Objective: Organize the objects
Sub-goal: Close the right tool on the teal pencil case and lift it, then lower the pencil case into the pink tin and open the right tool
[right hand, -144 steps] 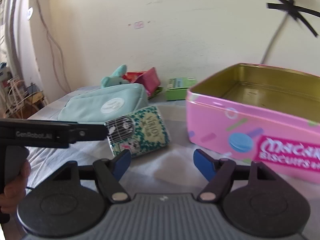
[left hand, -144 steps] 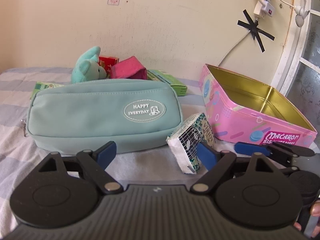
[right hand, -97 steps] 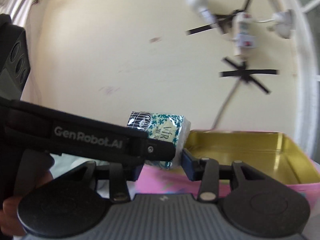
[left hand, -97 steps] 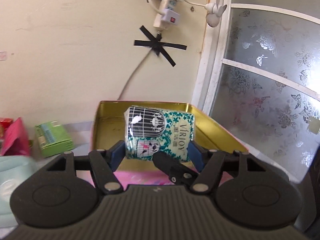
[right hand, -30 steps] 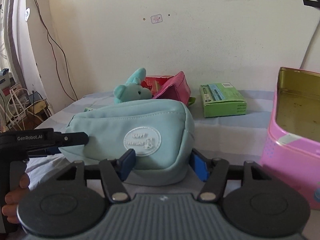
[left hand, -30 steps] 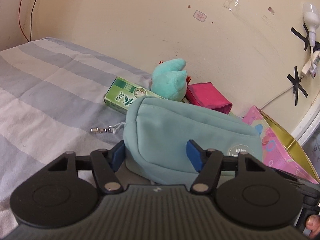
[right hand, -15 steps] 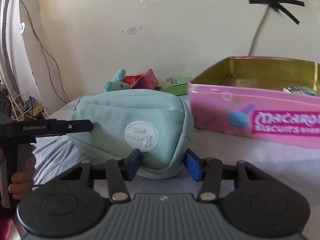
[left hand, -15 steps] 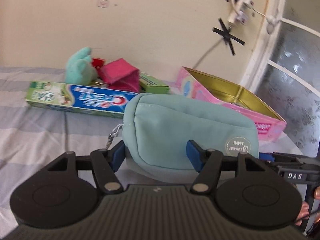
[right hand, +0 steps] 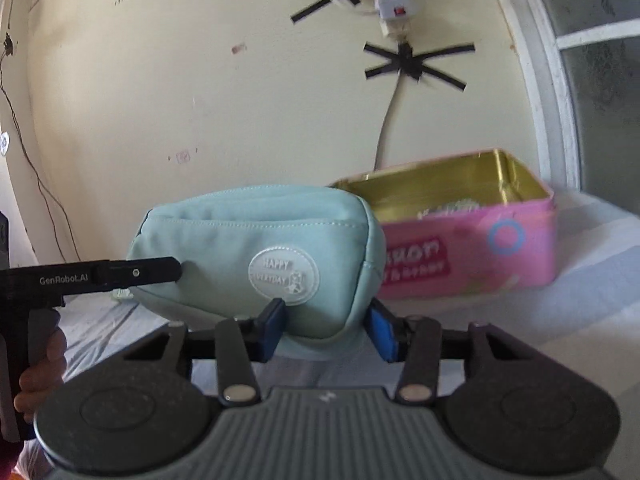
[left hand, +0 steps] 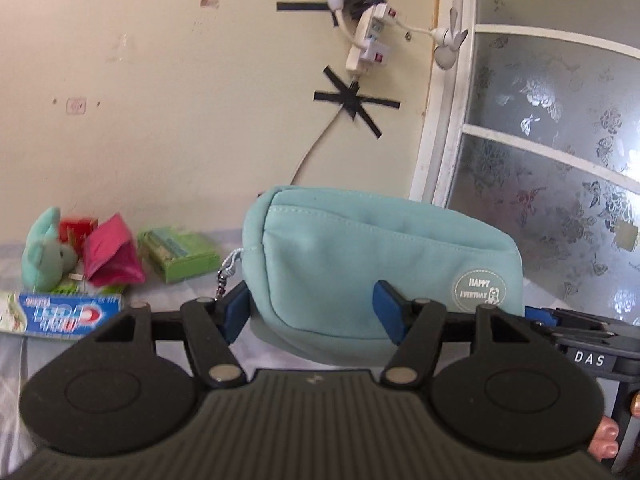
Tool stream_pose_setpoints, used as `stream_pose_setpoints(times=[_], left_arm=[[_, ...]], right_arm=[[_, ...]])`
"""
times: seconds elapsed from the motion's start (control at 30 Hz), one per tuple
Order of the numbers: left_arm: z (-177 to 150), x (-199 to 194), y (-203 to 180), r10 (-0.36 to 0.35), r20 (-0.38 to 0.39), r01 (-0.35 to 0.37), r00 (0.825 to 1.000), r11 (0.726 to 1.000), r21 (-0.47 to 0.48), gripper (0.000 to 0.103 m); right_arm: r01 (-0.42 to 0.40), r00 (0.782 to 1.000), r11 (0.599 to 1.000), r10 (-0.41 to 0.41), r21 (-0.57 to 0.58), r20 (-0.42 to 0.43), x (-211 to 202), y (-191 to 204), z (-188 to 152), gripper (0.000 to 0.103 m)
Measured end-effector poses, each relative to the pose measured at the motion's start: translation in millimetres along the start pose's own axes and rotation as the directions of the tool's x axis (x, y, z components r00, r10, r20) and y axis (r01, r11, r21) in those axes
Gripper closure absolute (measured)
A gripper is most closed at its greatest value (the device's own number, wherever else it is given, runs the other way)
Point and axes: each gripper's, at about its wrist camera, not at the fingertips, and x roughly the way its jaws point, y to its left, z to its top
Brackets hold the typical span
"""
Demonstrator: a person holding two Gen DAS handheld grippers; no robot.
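A teal zip pouch [left hand: 384, 256] with a "HAPPY EVERYDAY" patch is held up in the air by both grippers. My left gripper [left hand: 312, 312] is shut on its left end. My right gripper [right hand: 326, 330] is shut on its right end; the pouch [right hand: 256, 256] fills that view's middle. The open pink macaron biscuit tin [right hand: 480, 248] stands behind and to the right of the pouch in the right wrist view, with a patterned tissue pack [right hand: 452, 208] lying inside. The left gripper's body [right hand: 92, 276] shows at the left there.
On the striped bed at the left lie a Crest toothpaste box [left hand: 64, 312], a teal plush toy [left hand: 46, 250], a magenta pouch [left hand: 112, 256], a red box [left hand: 78, 226] and a green box [left hand: 178, 256]. A wall with a taped power strip [left hand: 368, 38] and a frosted window [left hand: 552, 184] stand behind.
Both grippers have lifted the teal pouch off the bed and carried it right, toward the tin. The views now look higher up the wall.
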Motion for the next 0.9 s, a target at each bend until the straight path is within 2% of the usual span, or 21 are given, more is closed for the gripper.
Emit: stream_pose_setpoints(times=[0.13, 0.2, 0.37, 0.5, 0.6, 0.67, 0.73, 0.9], left_arm=[[22.2, 30.8, -22.9, -0.006, 0.087, 0.002, 0.996, 0.999, 0.040, 0.035], [27.3, 52.9, -31.6, -0.003, 0.093, -0.002, 0.996, 0.999, 0.053, 0.035], [28.3, 98.6, -41.0, -0.001, 0.028, 0.000, 1.000, 1.000, 0.029, 0.035], [23.2, 121.8, -40.7, 0.003, -0.033, -0.004, 0.999, 1.000, -0.016, 0.034], [18.3, 129.6, -40.0, -0.003, -0.066, 0.000, 0.998, 0.999, -0.044, 0.031], [16.0, 133.1, -40.9, 0.004, -0.081, -0.008, 0.997, 0.998, -0.059, 0.030], [14.4, 135.6, -42.6, 0.022, -0.089, -0.027, 0.996, 0.998, -0.060, 0.028], [11.2, 136.5, -57.4, 0.099, -0.084, -0.096, 0.992, 0.995, 0.038, 0.028]], right_arm=[[0.081, 0.989, 0.996, -0.076, -0.031, 0.130, 3.9, -15.3, 29.8, 0.059], [0.124, 0.981, 0.992, -0.117, -0.033, 0.156, 15.5, -26.4, 37.8, 0.059], [0.189, 0.974, 0.982, -0.188, 0.002, 0.123, 47.6, -60.2, 42.0, 0.059], [0.227, 0.968, 0.974, -0.229, 0.024, 0.103, 61.6, -71.2, 34.5, 0.058], [0.240, 0.964, 0.970, -0.243, 0.042, 0.103, 64.5, -76.0, 29.3, 0.051], [0.247, 0.963, 0.969, -0.249, 0.031, 0.108, 66.0, -75.8, 28.4, 0.041], [0.262, 0.958, 0.965, -0.261, 0.010, 0.115, 67.8, -73.3, 27.0, 0.039], [0.315, 0.942, 0.948, -0.305, -0.051, 0.142, 71.5, -63.0, 23.1, 0.030]])
